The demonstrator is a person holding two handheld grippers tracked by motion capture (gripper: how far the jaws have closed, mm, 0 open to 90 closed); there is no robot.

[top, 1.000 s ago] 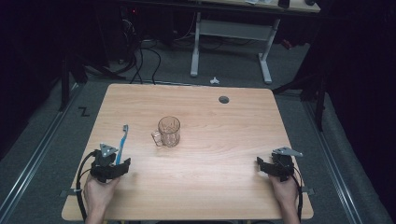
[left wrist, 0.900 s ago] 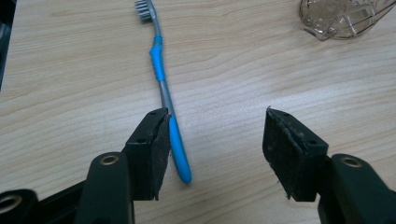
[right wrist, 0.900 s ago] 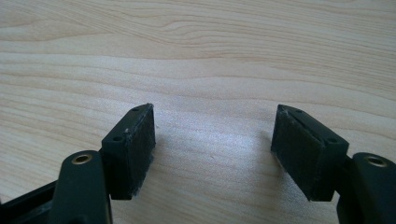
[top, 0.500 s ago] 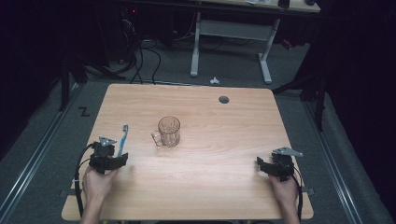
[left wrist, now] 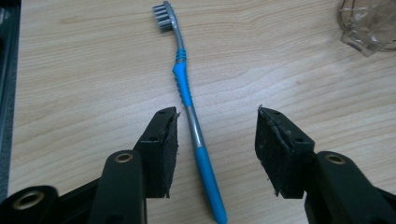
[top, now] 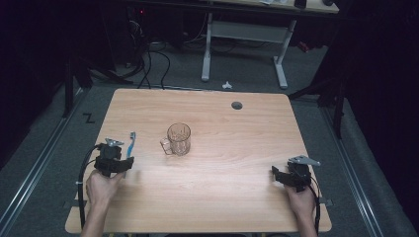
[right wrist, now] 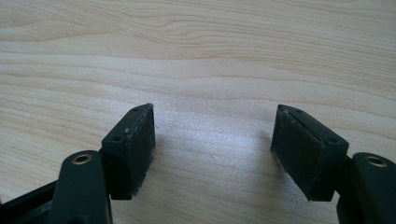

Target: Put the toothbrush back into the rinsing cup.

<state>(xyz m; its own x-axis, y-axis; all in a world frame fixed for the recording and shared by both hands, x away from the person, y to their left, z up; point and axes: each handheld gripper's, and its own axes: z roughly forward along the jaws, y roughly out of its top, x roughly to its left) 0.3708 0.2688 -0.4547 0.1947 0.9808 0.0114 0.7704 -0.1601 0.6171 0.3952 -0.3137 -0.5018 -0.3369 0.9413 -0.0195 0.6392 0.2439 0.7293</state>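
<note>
A blue and grey toothbrush (left wrist: pixel 189 100) lies flat on the wooden table (top: pixel 232 143), bristles at the far end. My left gripper (left wrist: pixel 215 140) hovers over its handle with the jaws apart; the handle lies between them, close to the left pad, and neither pad presses on it. The jaws have just been closing. In the high view the left gripper (top: pixel 123 165) sits at the table's left with the toothbrush (top: pixel 131 143) reaching out ahead of it. My right gripper (top: pixel 276 176) rests at the right front, open over bare wood (right wrist: pixel 215 140).
A clear glass mug (top: pixel 178 139) stands near the table's middle, right of the toothbrush; its base shows in the left gripper view (left wrist: pixel 369 23). A small dark round hole (top: pixel 236 105) lies near the far edge. Desk legs and cables stand on the floor beyond.
My left gripper has moved forward over the toothbrush handle. The right hand has stayed in place.
</note>
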